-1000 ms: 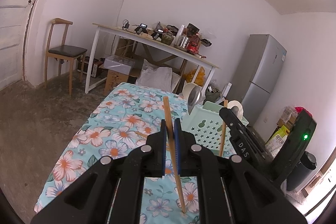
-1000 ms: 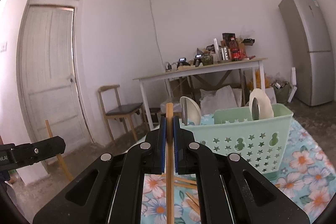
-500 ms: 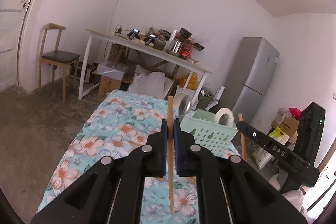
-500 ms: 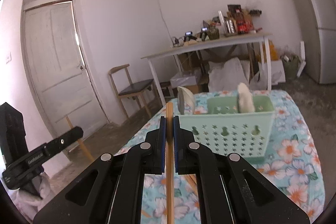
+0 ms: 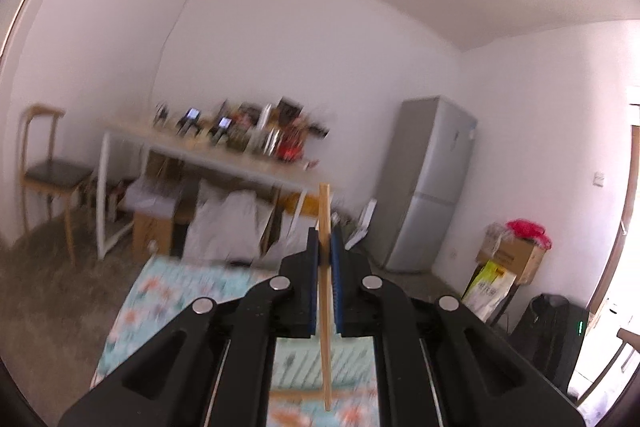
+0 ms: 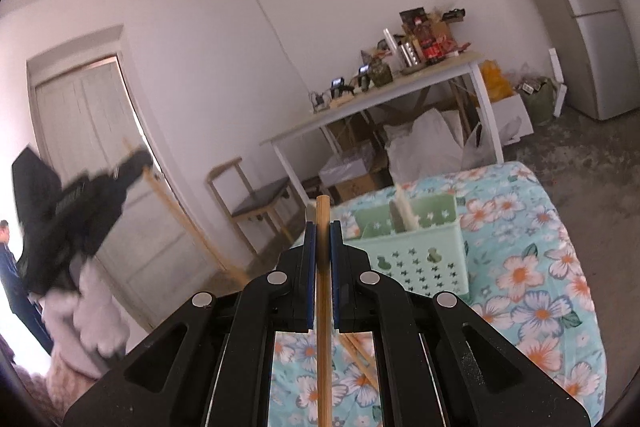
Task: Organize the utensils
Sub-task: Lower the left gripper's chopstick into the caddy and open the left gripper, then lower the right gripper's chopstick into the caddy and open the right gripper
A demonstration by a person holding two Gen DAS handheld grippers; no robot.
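left hand-held gripper (image 5: 325, 239) pinches chopstick (image 5: 325, 307); right hand-held gripper (image 6: 322, 239) pinches second chopstick (image 6: 323, 347)

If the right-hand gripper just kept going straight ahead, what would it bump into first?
Probably the green basket: it sits just beyond the right gripper, slightly to its right. Depth is hard to judge, so it might narrowly pass its left edge.

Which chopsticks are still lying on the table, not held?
The loose chopsticks on the floral cloth just behind the right gripper; the others are clamped upright in grippers.

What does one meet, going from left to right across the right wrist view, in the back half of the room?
Left gripper with its chopstick → door → chair → white table → fridge.
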